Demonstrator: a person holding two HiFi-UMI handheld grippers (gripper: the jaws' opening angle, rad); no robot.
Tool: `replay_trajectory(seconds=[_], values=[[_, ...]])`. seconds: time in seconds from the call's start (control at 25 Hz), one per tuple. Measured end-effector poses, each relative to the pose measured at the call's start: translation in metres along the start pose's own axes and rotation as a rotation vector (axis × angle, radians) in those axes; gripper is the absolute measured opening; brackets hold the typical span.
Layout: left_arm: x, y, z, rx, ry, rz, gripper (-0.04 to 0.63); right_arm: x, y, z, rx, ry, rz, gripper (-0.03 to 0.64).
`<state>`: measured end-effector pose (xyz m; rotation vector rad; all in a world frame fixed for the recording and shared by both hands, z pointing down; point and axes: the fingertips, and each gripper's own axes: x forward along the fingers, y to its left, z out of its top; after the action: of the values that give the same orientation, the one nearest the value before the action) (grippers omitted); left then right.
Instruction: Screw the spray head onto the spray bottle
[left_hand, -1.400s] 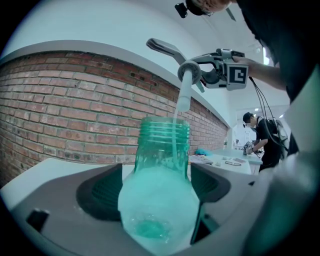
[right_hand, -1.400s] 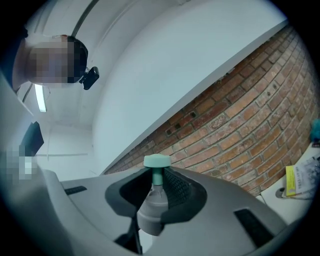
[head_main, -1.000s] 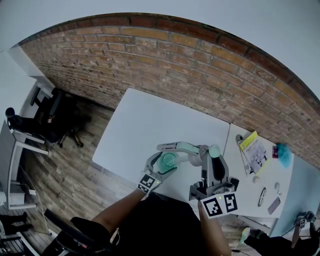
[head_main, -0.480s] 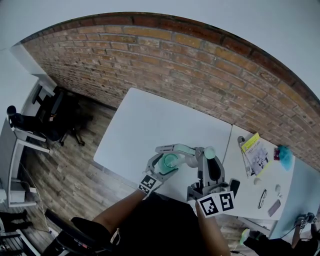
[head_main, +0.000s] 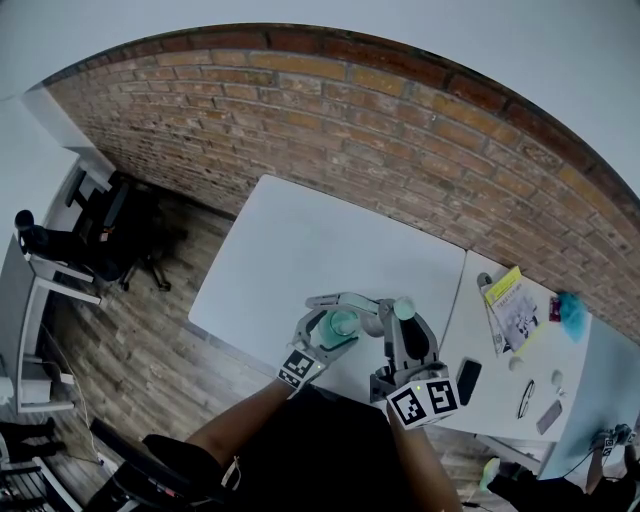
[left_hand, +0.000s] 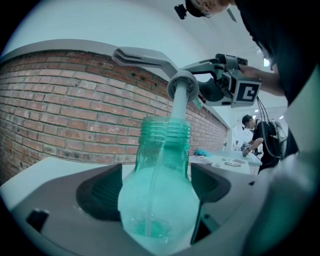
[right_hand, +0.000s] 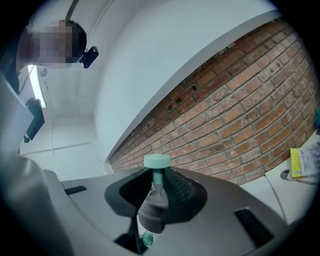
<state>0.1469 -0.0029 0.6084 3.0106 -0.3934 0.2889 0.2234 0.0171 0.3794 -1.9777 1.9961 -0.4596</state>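
Note:
The clear teal spray bottle (left_hand: 159, 192) stands upright between the jaws of my left gripper (left_hand: 160, 186), which is shut on its body. In the head view the bottle (head_main: 340, 322) is above the front part of the white table (head_main: 290, 250). My right gripper (right_hand: 155, 192) is shut on the spray head (right_hand: 153, 210), whose teal top (right_hand: 156, 161) sticks up above the jaws. In the left gripper view the head's grey collar (left_hand: 182, 87) hangs just above the threaded neck (left_hand: 165, 131), apart from it. Its dip tube (left_hand: 176, 109) runs down into the bottle.
On the neighbouring table to the right lie a yellow booklet (head_main: 510, 300), a black phone (head_main: 467, 380) and a teal object (head_main: 572, 312). A brick wall runs behind the tables. An office chair (head_main: 110, 235) stands on the wood floor at the left. A person (left_hand: 261, 137) stands far off.
My right gripper has come down and leftward with the spray head, closer to the bottle's neck. The left gripper and bottle have stayed put. The black phone is now uncovered.

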Motion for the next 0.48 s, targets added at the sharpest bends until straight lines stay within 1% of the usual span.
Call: replay_trajectory(seconds=[0.16, 0.48], values=[[0.000, -0.001, 0.001, -0.004, -0.004, -0.001, 0.408, 0.003, 0.003, -0.017, -0.020, 0.040, 0.012, 0.071], [-0.001, 0.001, 0.001, -0.019, -0.001, -0.016, 0.410, 0.012, 0.021, -0.057, -0.084, 0.154, 0.068, 0.072]])
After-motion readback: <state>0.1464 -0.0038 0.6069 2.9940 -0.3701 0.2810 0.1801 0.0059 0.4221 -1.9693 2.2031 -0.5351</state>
